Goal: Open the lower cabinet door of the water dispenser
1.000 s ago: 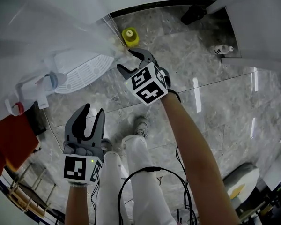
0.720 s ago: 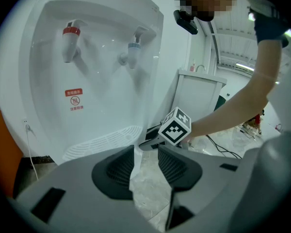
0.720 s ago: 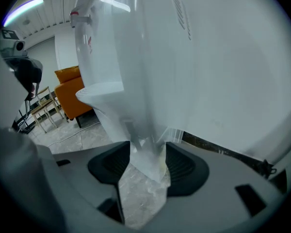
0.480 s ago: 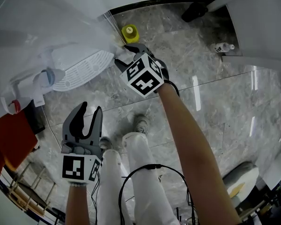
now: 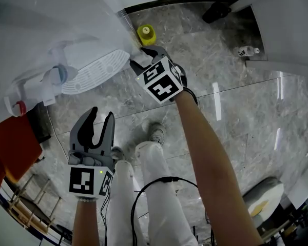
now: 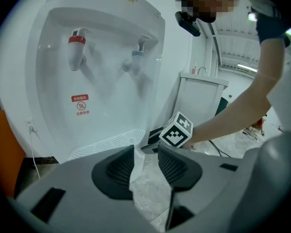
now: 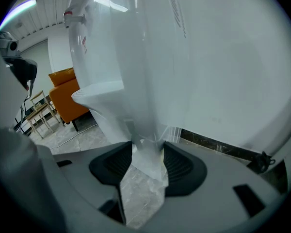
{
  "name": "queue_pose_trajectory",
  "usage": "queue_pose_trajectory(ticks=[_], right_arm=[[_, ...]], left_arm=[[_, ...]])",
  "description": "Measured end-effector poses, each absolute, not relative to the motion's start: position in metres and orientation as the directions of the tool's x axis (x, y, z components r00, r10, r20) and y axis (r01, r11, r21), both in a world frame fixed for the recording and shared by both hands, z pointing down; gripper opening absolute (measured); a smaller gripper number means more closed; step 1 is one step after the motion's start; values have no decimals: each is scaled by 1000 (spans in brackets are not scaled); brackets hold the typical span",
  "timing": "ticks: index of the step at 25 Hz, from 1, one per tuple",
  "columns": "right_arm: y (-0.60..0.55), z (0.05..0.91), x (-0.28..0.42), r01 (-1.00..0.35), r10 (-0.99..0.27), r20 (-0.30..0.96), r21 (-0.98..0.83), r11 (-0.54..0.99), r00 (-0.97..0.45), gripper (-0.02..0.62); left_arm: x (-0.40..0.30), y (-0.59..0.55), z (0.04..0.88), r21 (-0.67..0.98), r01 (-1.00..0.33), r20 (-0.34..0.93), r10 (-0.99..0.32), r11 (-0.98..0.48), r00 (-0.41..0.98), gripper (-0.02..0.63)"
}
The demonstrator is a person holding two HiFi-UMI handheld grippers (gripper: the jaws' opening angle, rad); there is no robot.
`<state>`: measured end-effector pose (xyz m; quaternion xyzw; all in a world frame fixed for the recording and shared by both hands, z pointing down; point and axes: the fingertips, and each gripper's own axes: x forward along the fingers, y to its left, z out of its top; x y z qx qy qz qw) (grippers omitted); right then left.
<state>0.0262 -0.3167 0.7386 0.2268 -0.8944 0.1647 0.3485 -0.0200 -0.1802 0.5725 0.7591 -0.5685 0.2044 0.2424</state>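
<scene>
Glossy grey marble floor (image 5: 236, 106) spreads out beneath you. The white dispenser (image 5: 51, 29) stands on it at upper left, with a small yellow piece (image 5: 146, 34) just beside its corner. A small bottle (image 5: 245, 51) sits near the foot of a white cabinet (image 5: 287, 24) at upper right. A black object (image 5: 215, 13) rests by the wall. An orange sofa (image 5: 13, 147) stands at left, and your shoe (image 5: 155, 135) is planted mid-floor.

Bright, even indoor light, ceiling strip lights (image 6: 247, 68) up and right of the left gripper (image 6: 146, 152), white glare streaks on glossy floor (image 5: 236, 122) well to its right, strong fisheye bending, dark vignetted corners, near gripper body soft
</scene>
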Motion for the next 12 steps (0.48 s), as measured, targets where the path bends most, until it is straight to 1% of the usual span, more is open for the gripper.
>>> queue_pose_trajectory(ticks=[12], right_arm=[[-278, 740, 43, -576, -324, 711, -139, 806, -624, 196]], left_arm=[[-15, -171, 573, 146, -960, 595, -754, -239, 278, 152]])
